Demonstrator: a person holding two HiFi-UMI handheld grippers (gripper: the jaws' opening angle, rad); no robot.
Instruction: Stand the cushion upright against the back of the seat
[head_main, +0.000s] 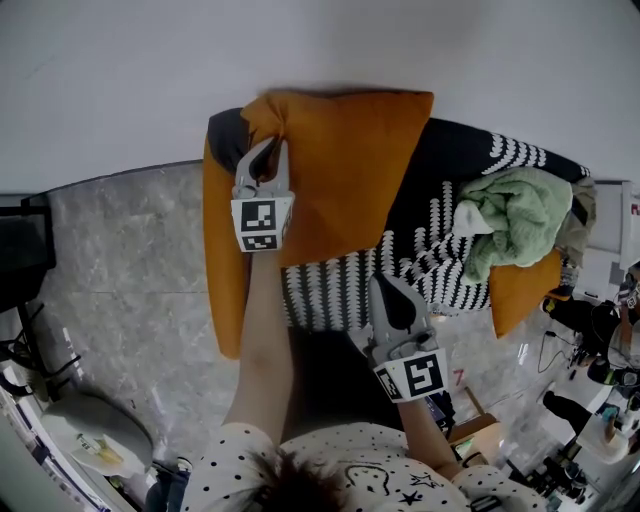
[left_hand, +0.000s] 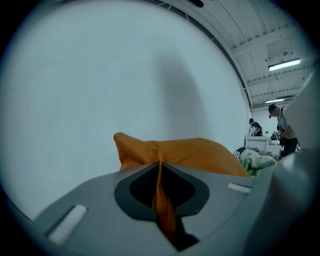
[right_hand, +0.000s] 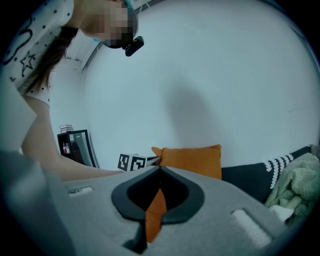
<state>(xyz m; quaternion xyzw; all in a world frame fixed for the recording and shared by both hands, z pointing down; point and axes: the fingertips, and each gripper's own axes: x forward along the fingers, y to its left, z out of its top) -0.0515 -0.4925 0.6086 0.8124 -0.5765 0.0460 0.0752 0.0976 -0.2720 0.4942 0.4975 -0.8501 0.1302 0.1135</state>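
head view, wall: a plain pale wall (head_main: 300, 50) runs behind the seat.
head view, seat: a dark seat (head_main: 440, 160) under a black throw with white markings (head_main: 430, 255); an orange panel (head_main: 222, 260) hangs down its left side, and a green cloth (head_main: 515, 225) is bunched at its right end.
head view, floor: grey marbled floor (head_main: 120, 280), with clutter and cables along the right edge.
head view, cushion: the orange cushion (head_main: 345, 170) sits at the back of the seat, its top edge against the wall.
head view, left gripper: the left gripper (head_main: 270, 147) is at the cushion's left edge, near the top corner.
head view, right gripper: the right gripper (head_main: 385, 285) is over the patterned throw, just below the cushion and apart from it.
left gripper view, jaws: pressed onto a fold of the cushion's orange fabric, which runs down between them.
left gripper view, room: a high ceiling with strip lights (left_hand: 284, 64); people (left_hand: 281, 129) stand far off at the right.
right gripper view, jaws: pressed together; a sliver of orange shows in the seam, and i cannot tell what it is.
right gripper view, cushion: upright against the wall.
right gripper view, room: a dark shelf unit (right_hand: 75, 147) stands at the left.
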